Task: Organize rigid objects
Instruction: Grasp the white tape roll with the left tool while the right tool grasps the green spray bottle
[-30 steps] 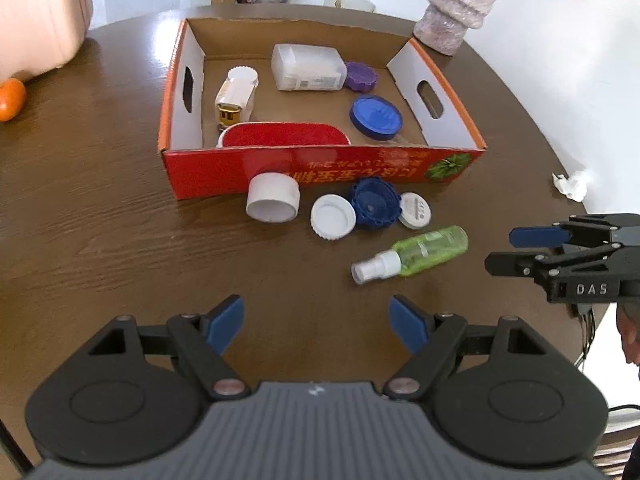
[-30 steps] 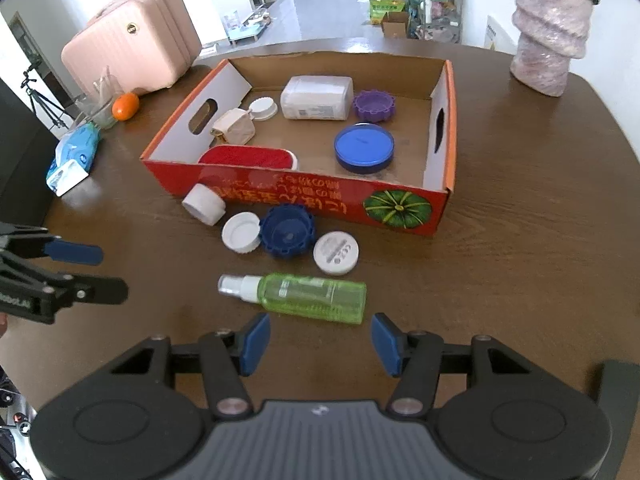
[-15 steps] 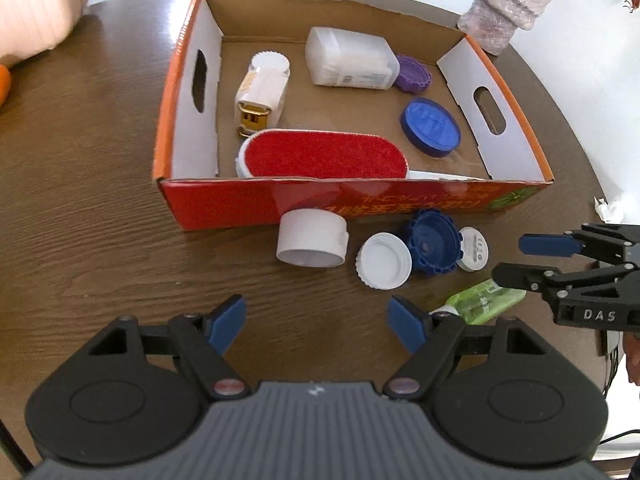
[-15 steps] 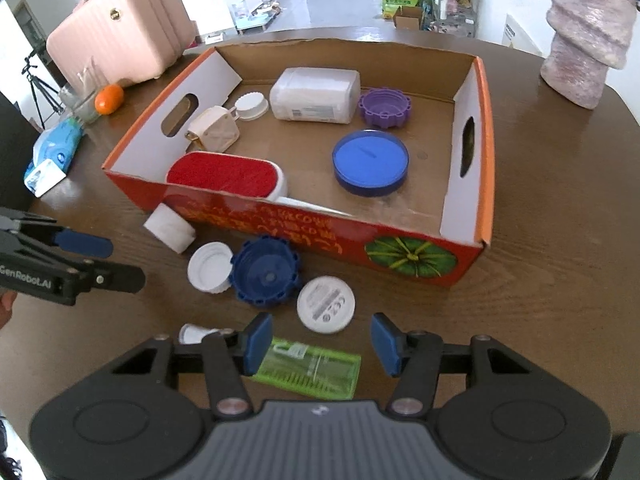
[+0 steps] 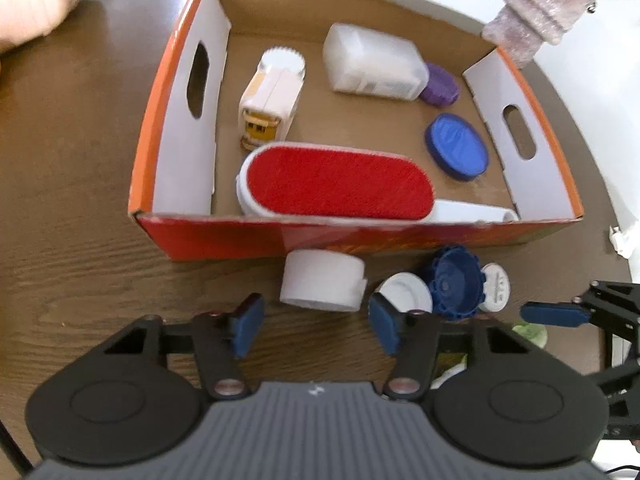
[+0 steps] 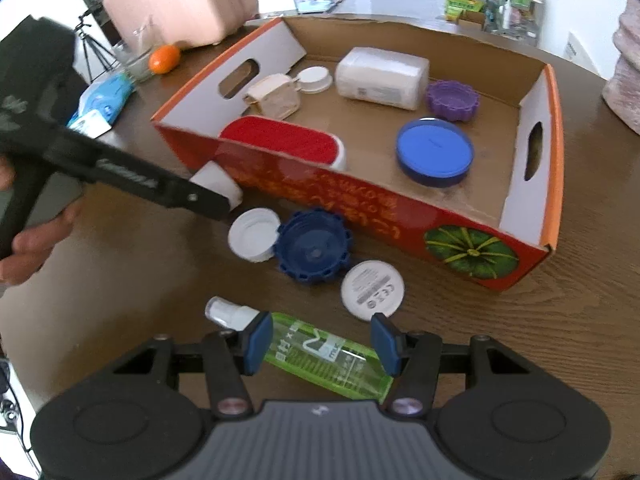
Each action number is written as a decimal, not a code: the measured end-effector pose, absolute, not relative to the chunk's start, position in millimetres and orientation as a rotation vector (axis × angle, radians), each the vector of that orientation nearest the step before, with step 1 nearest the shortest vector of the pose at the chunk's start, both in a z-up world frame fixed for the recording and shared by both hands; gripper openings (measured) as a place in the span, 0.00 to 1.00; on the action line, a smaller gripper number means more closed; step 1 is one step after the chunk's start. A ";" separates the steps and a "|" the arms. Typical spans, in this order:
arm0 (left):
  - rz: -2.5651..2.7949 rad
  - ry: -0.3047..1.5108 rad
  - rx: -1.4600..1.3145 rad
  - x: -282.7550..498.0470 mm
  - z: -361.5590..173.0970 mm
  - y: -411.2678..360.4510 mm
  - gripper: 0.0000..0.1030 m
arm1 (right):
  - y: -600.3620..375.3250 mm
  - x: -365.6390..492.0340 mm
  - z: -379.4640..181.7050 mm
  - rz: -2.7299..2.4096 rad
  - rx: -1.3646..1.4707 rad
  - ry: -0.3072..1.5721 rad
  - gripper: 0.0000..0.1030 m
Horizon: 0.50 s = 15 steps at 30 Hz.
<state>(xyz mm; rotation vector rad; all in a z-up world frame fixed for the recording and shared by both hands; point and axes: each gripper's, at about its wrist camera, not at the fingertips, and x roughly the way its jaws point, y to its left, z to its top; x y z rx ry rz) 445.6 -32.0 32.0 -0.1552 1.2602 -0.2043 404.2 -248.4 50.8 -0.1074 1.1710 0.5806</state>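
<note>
An orange cardboard box (image 5: 224,236) (image 6: 552,184) stands on the brown table. In front of it lie a white jar (image 5: 322,280) (image 6: 214,182), a white cap (image 5: 410,294) (image 6: 254,232), a dark blue ridged lid (image 5: 454,282) (image 6: 312,246), a white disc (image 5: 496,286) (image 6: 372,286) and a green spray bottle (image 6: 324,356). My left gripper (image 5: 316,322) is open, its tips just short of the white jar. My right gripper (image 6: 322,344) is open, with its fingers either side of the green bottle.
Inside the box lie a red brush (image 5: 338,180), a cream bottle (image 5: 272,94), a clear container (image 5: 372,64), a purple lid (image 5: 442,88) and a blue lid (image 5: 458,146). A pink vase (image 5: 540,4) stands behind; an orange (image 6: 164,58) and packet (image 6: 102,96) lie far left.
Both grippers have moved forward toward the box. The left one has closed in on the white jar. The right one has come down over the green bottle, now between its fingers.
</note>
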 end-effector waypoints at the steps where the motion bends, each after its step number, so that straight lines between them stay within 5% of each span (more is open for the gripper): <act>1: -0.203 1.254 -0.153 445.3 31.9 -31.5 0.50 | -247.8 402.3 51.3 0.583 -0.117 1.172 0.53; 13: -0.244 1.245 -0.132 420.3 31.7 -31.0 0.43 | -237.6 383.0 44.0 0.631 -0.172 1.195 0.50; 15: -0.262 1.252 -0.111 407.6 32.3 -30.7 0.43 | -233.3 379.4 39.2 0.625 -0.187 1.205 0.41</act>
